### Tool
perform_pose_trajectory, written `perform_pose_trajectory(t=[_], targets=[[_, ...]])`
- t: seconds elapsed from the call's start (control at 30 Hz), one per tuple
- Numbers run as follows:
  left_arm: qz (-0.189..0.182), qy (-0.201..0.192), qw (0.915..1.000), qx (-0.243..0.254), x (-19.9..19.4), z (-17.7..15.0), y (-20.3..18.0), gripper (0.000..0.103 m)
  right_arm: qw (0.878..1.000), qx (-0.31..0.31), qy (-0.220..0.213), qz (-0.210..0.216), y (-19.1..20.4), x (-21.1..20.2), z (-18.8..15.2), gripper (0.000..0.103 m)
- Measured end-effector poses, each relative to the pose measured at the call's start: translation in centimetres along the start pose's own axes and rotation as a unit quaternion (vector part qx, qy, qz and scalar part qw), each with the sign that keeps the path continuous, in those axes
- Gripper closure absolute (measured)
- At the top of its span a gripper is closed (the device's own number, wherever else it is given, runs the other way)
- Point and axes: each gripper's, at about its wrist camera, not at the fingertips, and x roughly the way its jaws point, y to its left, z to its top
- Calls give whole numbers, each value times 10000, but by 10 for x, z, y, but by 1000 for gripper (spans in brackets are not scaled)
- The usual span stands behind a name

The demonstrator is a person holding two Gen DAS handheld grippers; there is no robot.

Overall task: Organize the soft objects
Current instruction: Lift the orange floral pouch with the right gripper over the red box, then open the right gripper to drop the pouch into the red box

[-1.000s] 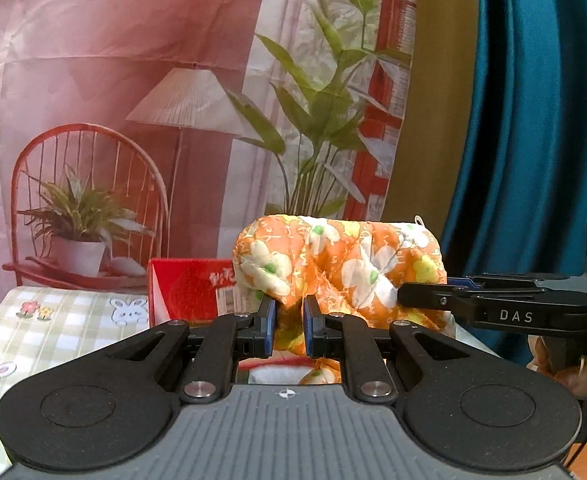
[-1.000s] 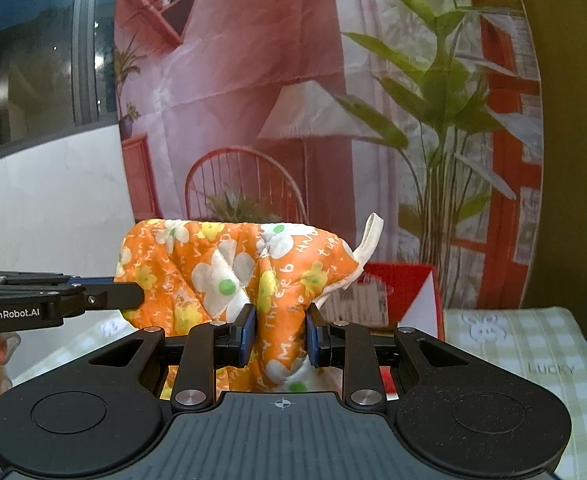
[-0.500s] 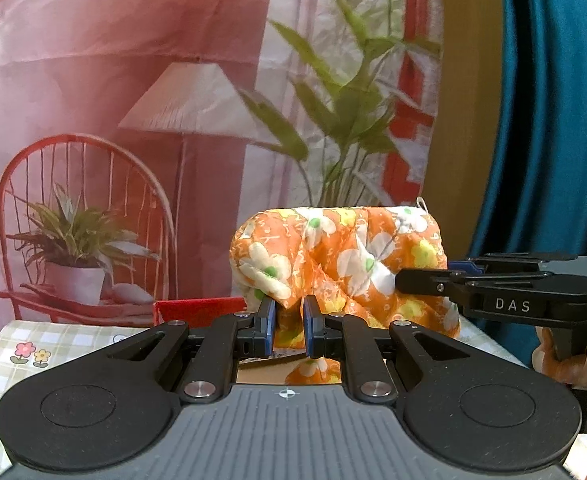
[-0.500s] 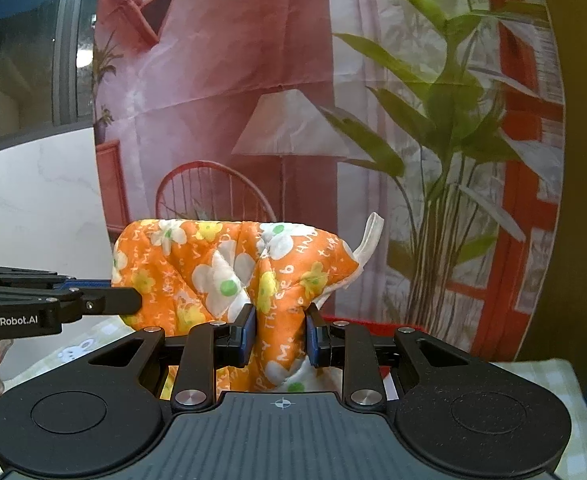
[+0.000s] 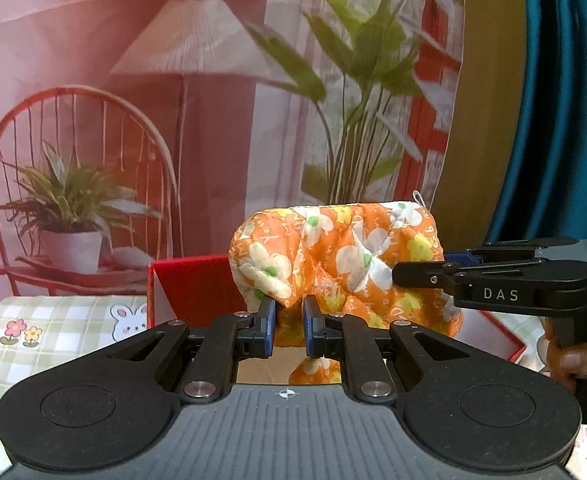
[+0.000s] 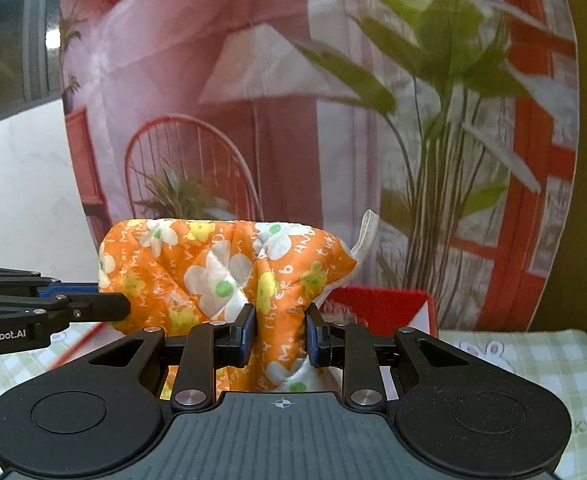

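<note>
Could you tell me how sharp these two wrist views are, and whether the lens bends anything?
Left wrist view: the orange floral cloth and left hand-held gripper are sharp; the printed backdrop is soft. Right wrist view: the backdrop's leaves are smeared; its edge bows in a fisheye curve, and the right hand-held gripper is crisp.

The backdrop (image 5: 173,80) slides across both views as the two tongs carry the orange quilted cloth (image 5: 345,264) sideways. In the left wrist view the red box (image 5: 191,292) now shows more at 9 o'clock of the cloth, and the checked table (image 5: 53,332) returns at lower left. In the right wrist view the box (image 6: 381,304) reappears at 3 o'clock.
</note>
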Motion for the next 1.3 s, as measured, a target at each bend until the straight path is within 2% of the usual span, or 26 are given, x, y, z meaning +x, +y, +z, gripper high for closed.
perform_pose_trajectory(t=[0.13,0.23,0.43,0.53,0.7,0.8,0.97,1.13,1.2,1.27,1.3], targets=[[-67,296,9995,-35,12,-9,2,88,9996,139,227,-37,-6,10,-12,79],[-54,529,9986,-20,18,-18,2,88,9979,331,549,-51,-11,19,-22,79],[-40,763,9970,-94,21,-27,6,87,9923,622,1069,-101,-12,30,-37,79],[16,800,9968,-91,19,-27,6,85,9905,641,1201,-188,-9,32,-42,72],[126,712,9973,-110,8,-24,6,56,9901,488,1216,-495,-6,26,-42,59],[163,664,9976,-125,-1,-22,5,48,9916,358,1084,-609,-3,16,-39,48],[206,517,9984,-138,-22,-22,3,39,9934,201,917,-657,0,-3,-37,40],[224,382,9990,-96,-45,-27,-3,26,9954,61,704,-643,5,-24,-38,26],[204,333,9992,-110,-55,-30,-4,15,9965,39,576,-607,8,-35,-39,13],[266,280,9992,-75,-66,-33,-7,7,9973,25,417,-612,11,-46,-39,3],[323,239,9992,-61,-71,-34,-8,6,9975,38,344,-619,12,-52,-40,1]])
